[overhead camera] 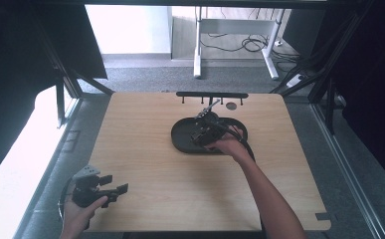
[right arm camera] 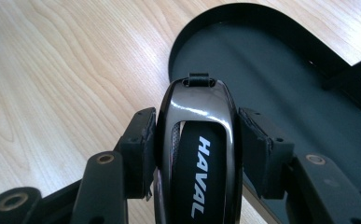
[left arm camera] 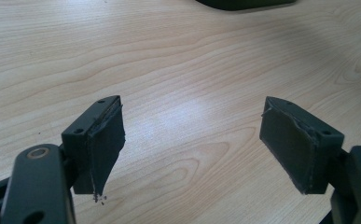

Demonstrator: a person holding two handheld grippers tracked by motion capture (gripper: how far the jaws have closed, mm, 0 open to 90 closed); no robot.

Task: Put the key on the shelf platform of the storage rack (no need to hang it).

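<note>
Up at the far middle of the wooden table (overhead camera: 145, 189), the person's right forearm is stretching forward over the oval black tray (overhead camera: 181, 139), where the right gripper (right arm camera: 194, 140) is clamping a glossy black HAVAL key fob (right arm camera: 197, 158) above the tray's near rim. Well short of the tray, the left gripper (left arm camera: 192, 144) is hovering level at the table's near left corner, jaws standing apart on nothing.

The high camera sits above my side and looks forward and down over the whole table (overhead camera: 145, 189). My left gripper's camera skims close over bare wood; my right one looks closely at the black tray (right arm camera: 262, 51), also visible from above (overhead camera: 182, 142).
</note>
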